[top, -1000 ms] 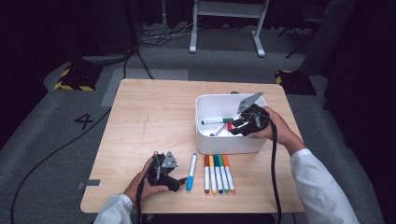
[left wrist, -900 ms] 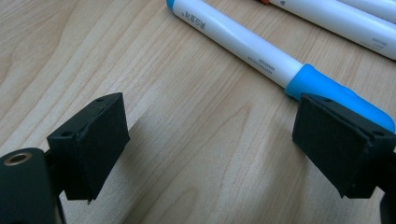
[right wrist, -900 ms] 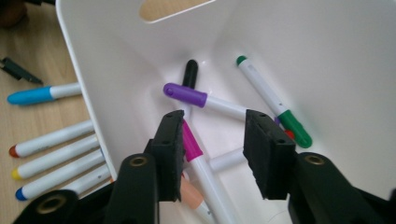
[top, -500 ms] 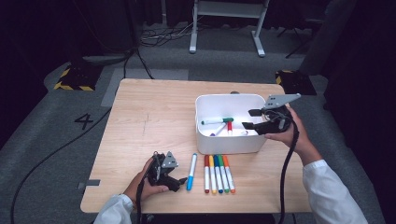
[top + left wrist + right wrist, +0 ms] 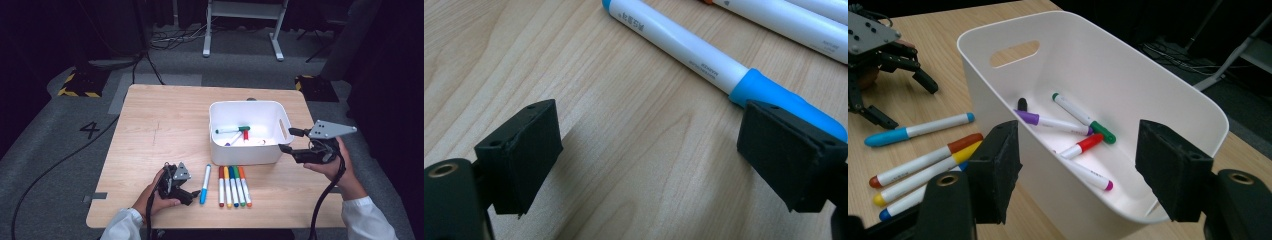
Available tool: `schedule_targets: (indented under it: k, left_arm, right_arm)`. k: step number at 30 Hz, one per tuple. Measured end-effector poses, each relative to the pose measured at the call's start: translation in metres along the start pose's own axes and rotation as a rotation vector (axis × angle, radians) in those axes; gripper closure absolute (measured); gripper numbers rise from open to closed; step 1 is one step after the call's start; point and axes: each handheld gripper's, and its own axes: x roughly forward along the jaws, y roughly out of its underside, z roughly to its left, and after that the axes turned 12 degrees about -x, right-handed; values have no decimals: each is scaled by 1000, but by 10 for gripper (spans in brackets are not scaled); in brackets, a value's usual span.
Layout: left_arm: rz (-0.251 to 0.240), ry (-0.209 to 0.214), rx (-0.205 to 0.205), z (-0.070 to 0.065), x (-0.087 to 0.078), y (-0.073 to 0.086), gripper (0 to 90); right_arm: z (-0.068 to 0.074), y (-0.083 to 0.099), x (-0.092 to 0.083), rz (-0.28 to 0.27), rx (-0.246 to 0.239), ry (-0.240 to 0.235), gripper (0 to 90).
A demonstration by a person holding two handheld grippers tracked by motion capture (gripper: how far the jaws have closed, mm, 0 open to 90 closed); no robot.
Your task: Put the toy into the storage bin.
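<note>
A white bin (image 5: 245, 152) (image 5: 1128, 75) stands right of centre on the wooden table. In it lie a green-capped marker (image 5: 232, 130) (image 5: 1083, 117), a red one (image 5: 1082, 145), a purple one (image 5: 1048, 121) and others. My right gripper (image 5: 287, 140) (image 5: 1078, 170) hovers just outside the bin's right wall; its jaws have just been opening and hold nothing. My left gripper (image 5: 191, 194) (image 5: 649, 160) rests open on the table. A light blue marker (image 5: 205, 183) (image 5: 704, 55) lies beside one jaw, with only bare wood between the jaws.
A row of several markers (image 5: 234, 186) (image 5: 923, 162) lies in front of the bin, red at the left and orange at the right. The table's right edge (image 5: 320, 165) runs close under the right hand. Cables and a metal stand are on the floor behind.
My right gripper has moved to the right, from over the bin to beyond its right wall, and its jaws have spread apart. The left gripper has stayed where it was.
</note>
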Motion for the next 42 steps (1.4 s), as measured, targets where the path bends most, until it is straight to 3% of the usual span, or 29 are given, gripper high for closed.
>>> schedule_targets:
  k: [6, 9, 15, 19, 26, 42]
  left_arm:
    - [0, -3, 0, 0, 0, 0, 108]
    - [-1, -3, 0, 0, 0, 0, 109]
    - [0, -3, 0, 0, 0, 0, 108]
    - [0, -3, 0, 0, 0, 0, 108]
    - [2, 0, 3, 0, 0, 0, 108]
    - [2, 0, 2, 0, 0, 0, 108]
  right_arm:
    - [24, 26, -5, 15, 27, 17, 351]
    - [35, 38, -1, 21, 37, 1, 348]
    - [60, 66, 26, 62, 77, -73, 346]
    - [69, 74, 47, 74, 102, -114, 346]
    - [79, 79, 77, 104, 118, -163, 348]
    - [95, 67, 121, 150, 105, -222, 375]
